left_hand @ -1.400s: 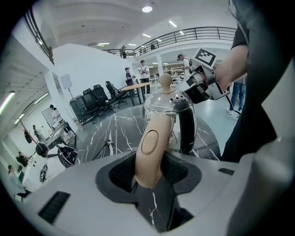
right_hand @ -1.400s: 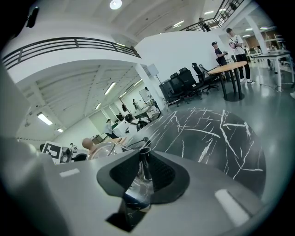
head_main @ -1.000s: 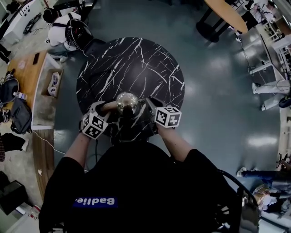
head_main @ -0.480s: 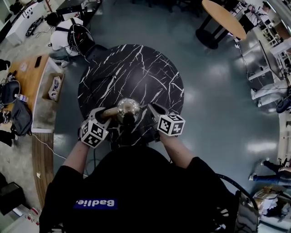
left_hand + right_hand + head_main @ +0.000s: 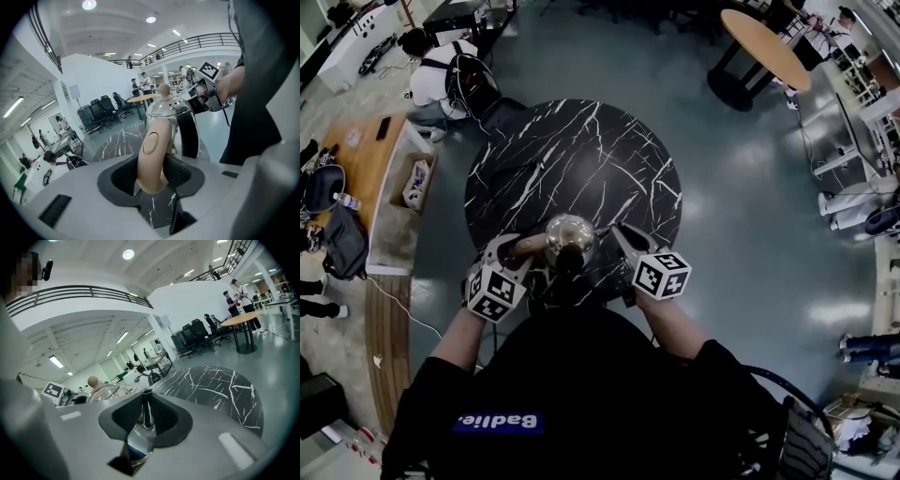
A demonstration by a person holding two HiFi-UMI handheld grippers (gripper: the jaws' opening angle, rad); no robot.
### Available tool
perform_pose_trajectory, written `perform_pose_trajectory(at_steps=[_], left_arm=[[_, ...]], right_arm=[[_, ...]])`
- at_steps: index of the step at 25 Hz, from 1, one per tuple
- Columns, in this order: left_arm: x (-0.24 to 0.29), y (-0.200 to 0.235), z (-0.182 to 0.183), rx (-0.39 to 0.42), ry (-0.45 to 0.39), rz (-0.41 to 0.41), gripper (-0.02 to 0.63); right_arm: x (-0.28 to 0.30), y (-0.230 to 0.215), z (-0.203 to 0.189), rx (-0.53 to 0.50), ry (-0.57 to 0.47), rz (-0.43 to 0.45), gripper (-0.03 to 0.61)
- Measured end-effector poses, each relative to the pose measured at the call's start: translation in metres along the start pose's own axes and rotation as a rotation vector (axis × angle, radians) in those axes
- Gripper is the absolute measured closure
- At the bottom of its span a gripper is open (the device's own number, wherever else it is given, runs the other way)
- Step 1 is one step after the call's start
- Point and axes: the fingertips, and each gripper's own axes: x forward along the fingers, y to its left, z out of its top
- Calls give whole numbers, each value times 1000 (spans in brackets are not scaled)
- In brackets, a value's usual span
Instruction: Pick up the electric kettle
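The electric kettle (image 5: 568,240), shiny steel with a beige knob and beige handle, hangs over the near edge of the round black marble table (image 5: 581,159). My left gripper (image 5: 525,247) is shut on the beige handle (image 5: 152,157), which stands upright between the dark pads. In the left gripper view the kettle body (image 5: 169,119) rises just beyond the handle. My right gripper (image 5: 614,236) is shut on the chrome spout (image 5: 145,417). The lid (image 5: 105,392) shows to the left behind that spout. The kettle's base is hidden.
A round wooden table (image 5: 766,37) stands at the far right. To the left are a wooden counter (image 5: 356,159) with bags and a cardboard box (image 5: 411,183). A person (image 5: 441,75) crouches beyond the marble table. Office chairs (image 5: 197,333) and standing people fill the background.
Both grippers have risen with the kettle between them, so it sits slightly nearer the head camera. Neither grip has changed.
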Motion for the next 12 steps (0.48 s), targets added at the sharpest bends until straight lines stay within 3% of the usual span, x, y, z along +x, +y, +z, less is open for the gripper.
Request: perform_pose_trajectory(at_steps=[12], left_arm=[[-23, -15, 2, -42, -26, 13, 448]], right_arm=[[-18, 15, -2, -25, -48, 25, 518]])
